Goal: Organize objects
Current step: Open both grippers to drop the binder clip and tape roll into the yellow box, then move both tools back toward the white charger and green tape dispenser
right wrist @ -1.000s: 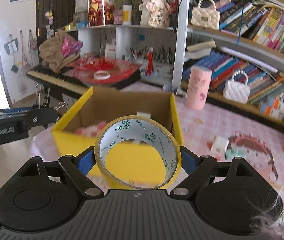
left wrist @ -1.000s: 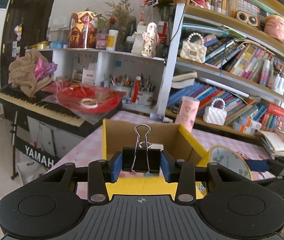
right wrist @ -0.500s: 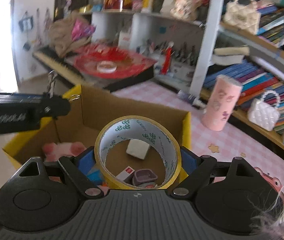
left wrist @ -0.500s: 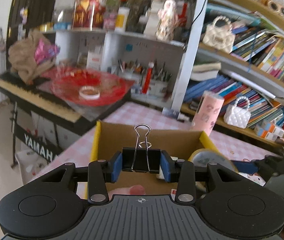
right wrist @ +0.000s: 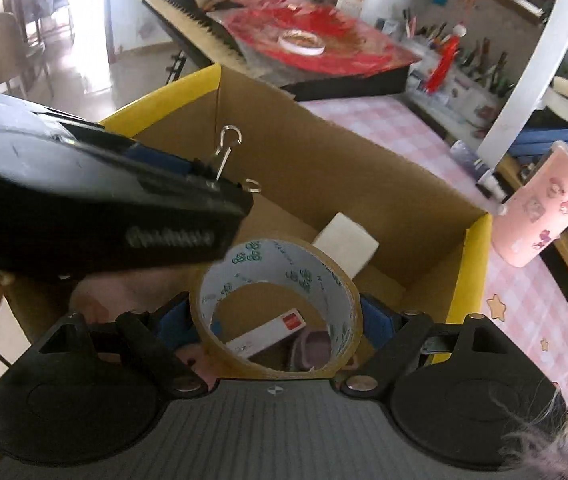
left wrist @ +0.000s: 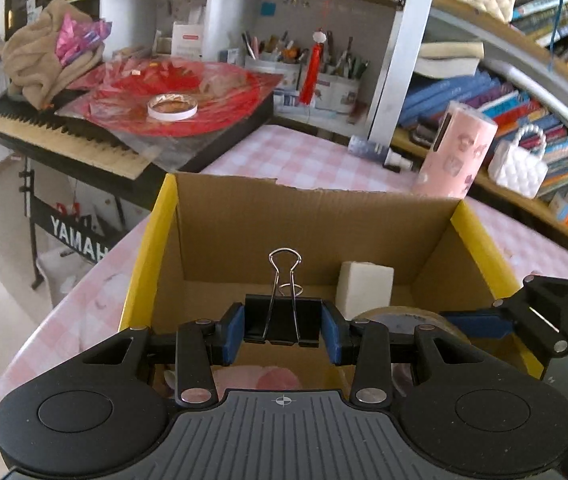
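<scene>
With the left gripper clamped on the binder clip and the right gripper clamped on the tape roll, both over the cardboard box, lower each inside the walls before letting go.

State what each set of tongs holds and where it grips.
Left tongs: a black binder clip, pinched across its body's two ends. Right tongs: a roll of packing tape, squeezed across its outer rim.

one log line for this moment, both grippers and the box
left gripper: shut on binder clip | right gripper: shut on tape roll | both over open cardboard box | nothing released yet
</scene>
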`<state>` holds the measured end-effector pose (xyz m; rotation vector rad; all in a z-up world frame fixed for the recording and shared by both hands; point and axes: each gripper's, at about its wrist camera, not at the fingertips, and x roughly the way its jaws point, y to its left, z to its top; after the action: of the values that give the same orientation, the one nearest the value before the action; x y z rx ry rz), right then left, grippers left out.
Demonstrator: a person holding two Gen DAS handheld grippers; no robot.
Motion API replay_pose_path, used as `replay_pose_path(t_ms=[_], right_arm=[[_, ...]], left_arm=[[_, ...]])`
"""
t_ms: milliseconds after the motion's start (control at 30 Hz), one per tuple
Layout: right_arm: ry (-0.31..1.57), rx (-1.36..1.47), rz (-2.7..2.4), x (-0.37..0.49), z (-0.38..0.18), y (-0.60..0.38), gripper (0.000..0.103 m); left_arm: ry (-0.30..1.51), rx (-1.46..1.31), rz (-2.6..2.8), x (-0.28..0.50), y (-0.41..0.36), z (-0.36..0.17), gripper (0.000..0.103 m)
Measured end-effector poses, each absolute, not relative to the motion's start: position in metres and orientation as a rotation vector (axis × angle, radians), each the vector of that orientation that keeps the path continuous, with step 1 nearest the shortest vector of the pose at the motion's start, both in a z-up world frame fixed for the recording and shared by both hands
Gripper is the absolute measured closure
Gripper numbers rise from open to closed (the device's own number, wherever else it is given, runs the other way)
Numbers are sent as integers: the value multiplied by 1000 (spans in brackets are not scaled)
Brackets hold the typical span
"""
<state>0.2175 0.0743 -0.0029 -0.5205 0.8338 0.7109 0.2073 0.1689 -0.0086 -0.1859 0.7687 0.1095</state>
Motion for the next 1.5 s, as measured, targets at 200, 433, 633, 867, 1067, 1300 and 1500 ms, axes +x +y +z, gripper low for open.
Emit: replay_pose_path(t_ms=[200,433,633,867,1067,1300,1500], right_arm=[[858,-497,719,219,-4,73,17],[781,-428,732,213,3,63,11],[650,-360,693,191,24,47,9],[524,-256,565,156,54,23,10],[468,-201,461,122,65,6,10],[486,-154,328,78,56,-9,9],[554,-135,225,42,36,-16,8]], left_arm=[[790,-164,115,210,166,-10,64],[700,-194,71,193,163,3,29],[519,-189,83,156,160,35,21],[398,-172,123,113,164,60,16],[392,-162,128,78,166,61,14],[444,-114,120,44,161,48,8],[492,-61,102,22,151,35,4]])
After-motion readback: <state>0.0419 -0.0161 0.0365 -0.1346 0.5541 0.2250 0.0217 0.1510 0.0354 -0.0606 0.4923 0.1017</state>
